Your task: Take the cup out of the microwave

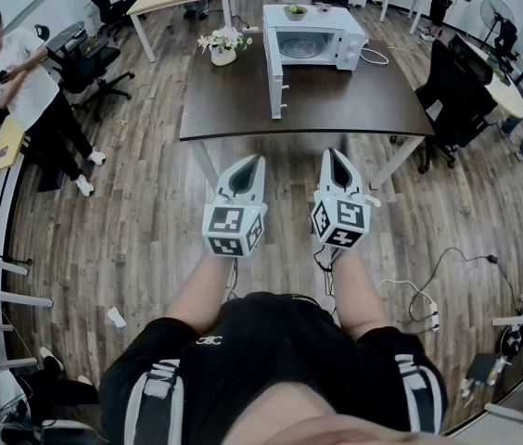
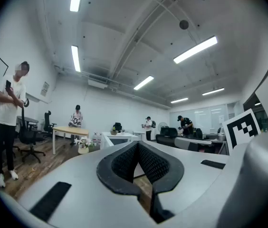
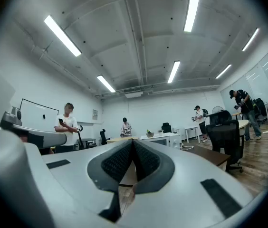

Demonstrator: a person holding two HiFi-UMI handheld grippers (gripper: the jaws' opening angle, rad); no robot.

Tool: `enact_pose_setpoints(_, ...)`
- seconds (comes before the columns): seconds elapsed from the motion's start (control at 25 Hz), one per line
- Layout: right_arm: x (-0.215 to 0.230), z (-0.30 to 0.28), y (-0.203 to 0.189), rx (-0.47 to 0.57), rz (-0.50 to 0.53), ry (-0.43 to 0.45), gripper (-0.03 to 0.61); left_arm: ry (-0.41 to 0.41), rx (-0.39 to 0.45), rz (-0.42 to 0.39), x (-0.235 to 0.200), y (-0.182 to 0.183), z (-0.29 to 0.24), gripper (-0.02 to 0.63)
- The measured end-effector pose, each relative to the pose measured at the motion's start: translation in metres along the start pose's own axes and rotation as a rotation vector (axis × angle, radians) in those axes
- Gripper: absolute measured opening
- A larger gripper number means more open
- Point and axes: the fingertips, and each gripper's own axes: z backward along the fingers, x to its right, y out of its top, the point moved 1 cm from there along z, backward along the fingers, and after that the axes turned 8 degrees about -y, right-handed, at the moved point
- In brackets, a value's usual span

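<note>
Microwave, door open, stood on far tabletop, cup inside not discernible; left gripper and right gripper well short of it, jaws pressed together, empty.

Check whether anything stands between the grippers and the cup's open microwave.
Nothing visible does. The white microwave has its door swung open at the cavity's left, and only bare dark brown table lies between it and the left gripper and right gripper. No cup can be made out inside.

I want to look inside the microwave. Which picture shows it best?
The head view: it looks down on the microwave, its door open. Both gripper views show it only tiny and far off, beyond the jaws.
</note>
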Motion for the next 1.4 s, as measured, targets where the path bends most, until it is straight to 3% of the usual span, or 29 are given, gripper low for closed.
enact_pose_setpoints(0.84, 0.082, 0.003, -0.012, -0.002, -0.015, 0.024, 0.0, 0.013, -0.017, -0.018, 0.073, -0.028, -0.055, -0.008)
enact_pose_setpoints(1.16, 0.1, -0.043, -0.016, 0.013, -0.016, 0.032, 0.0, 0.009, -0.006, -0.037, 0.056, -0.031, -0.111, -0.008)
enact_pose_setpoints(1.4, 0.121, -0.113, -0.025, 0.017, -0.009, 0.039, 0.0, 0.009, 0.001, -0.03, 0.025, -0.038, -0.18, -0.008)
